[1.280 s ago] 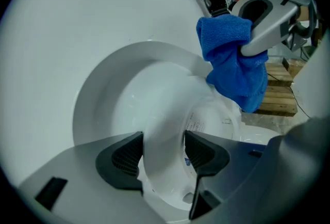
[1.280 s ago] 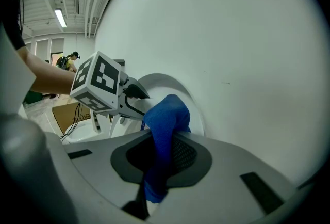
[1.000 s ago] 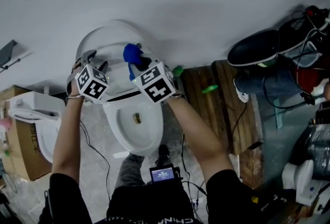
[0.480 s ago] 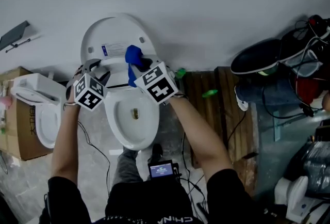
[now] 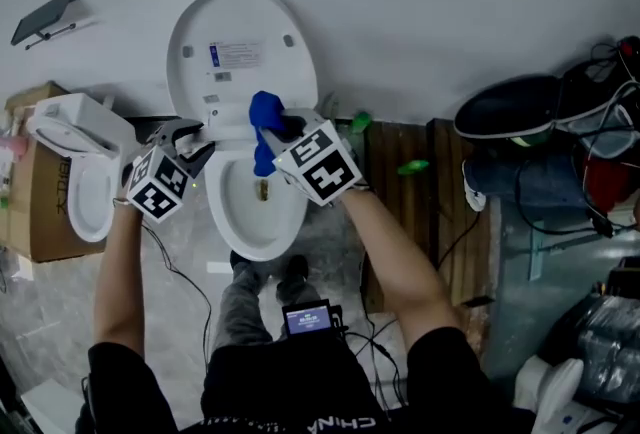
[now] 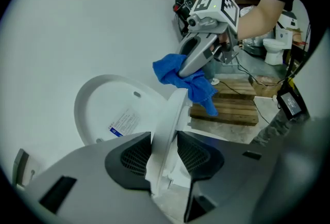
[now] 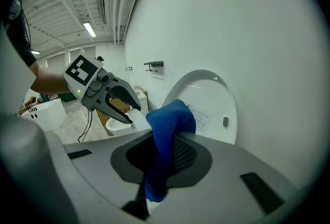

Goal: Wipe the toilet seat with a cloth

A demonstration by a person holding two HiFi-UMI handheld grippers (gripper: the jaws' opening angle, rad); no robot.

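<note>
The white toilet's lid (image 5: 240,32) stands raised against the wall, above the open bowl (image 5: 255,222). My left gripper (image 5: 195,137) is at the bowl's left rear. Its jaws have just been closing and now press on the edge of the raised toilet seat (image 6: 172,114), which runs up between the pads (image 6: 164,153). My right gripper (image 5: 275,127) is shut on a bunched blue cloth (image 5: 265,112) over the bowl's back. The cloth (image 7: 167,125) hangs from the jaws, and the lid (image 7: 206,94) shows behind it.
A second white toilet (image 5: 75,192) and a cardboard box (image 5: 25,222) stand at the left. A wooden pallet (image 5: 400,172) lies right of the bowl, with dark bags (image 5: 510,92) and cables beyond. A small screen (image 5: 305,319) hangs at my waist.
The lid has gone from tilted to fully upright against the wall. Both grippers have drawn back from it towards the bowl. The left jaws have narrowed onto the seat's edge.
</note>
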